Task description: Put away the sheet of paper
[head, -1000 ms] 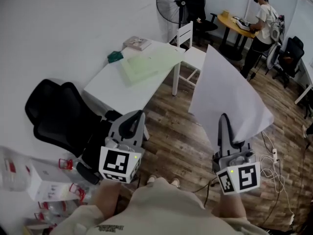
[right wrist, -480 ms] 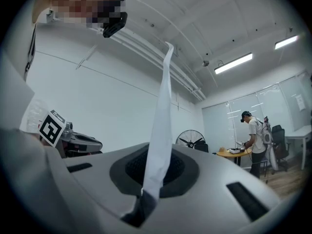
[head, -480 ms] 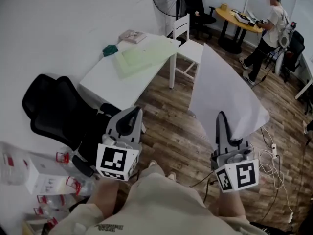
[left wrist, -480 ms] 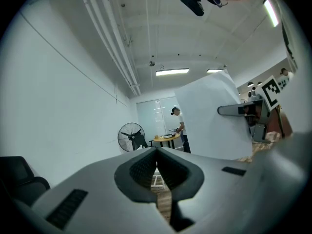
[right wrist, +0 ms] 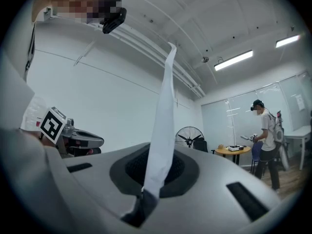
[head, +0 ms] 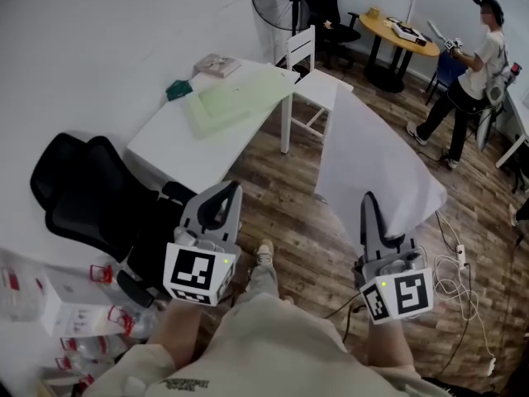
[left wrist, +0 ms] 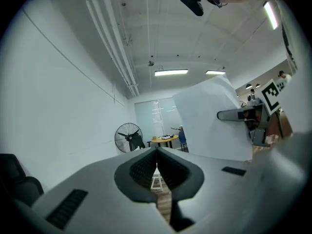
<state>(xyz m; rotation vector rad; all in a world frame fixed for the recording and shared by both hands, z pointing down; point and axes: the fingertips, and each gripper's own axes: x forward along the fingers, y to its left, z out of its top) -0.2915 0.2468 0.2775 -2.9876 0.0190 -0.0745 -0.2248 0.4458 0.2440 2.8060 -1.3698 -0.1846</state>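
Head view: foot (head: pixel 264 253) has stepped forward. Right gripper (head: pixel 368 209) stays clamped on paper (head: pixel 376 160); left gripper (head: pixel 230 195) closed, empty. Carry judged ongoing.

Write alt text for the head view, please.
The right tongs hold a white sheet of paper upright above a wooden floor. The left tongs are shut and empty; a white table stands ahead.

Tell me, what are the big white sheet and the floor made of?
Sheet: looks like thin matte paper. It is plain white, bends a little, and is sliver-thin seen edge-on in the right gripper view.
Floor: wood planks or wood-look laminate, I can't tell which. Brown grain and board seams show, with a slight sheen.
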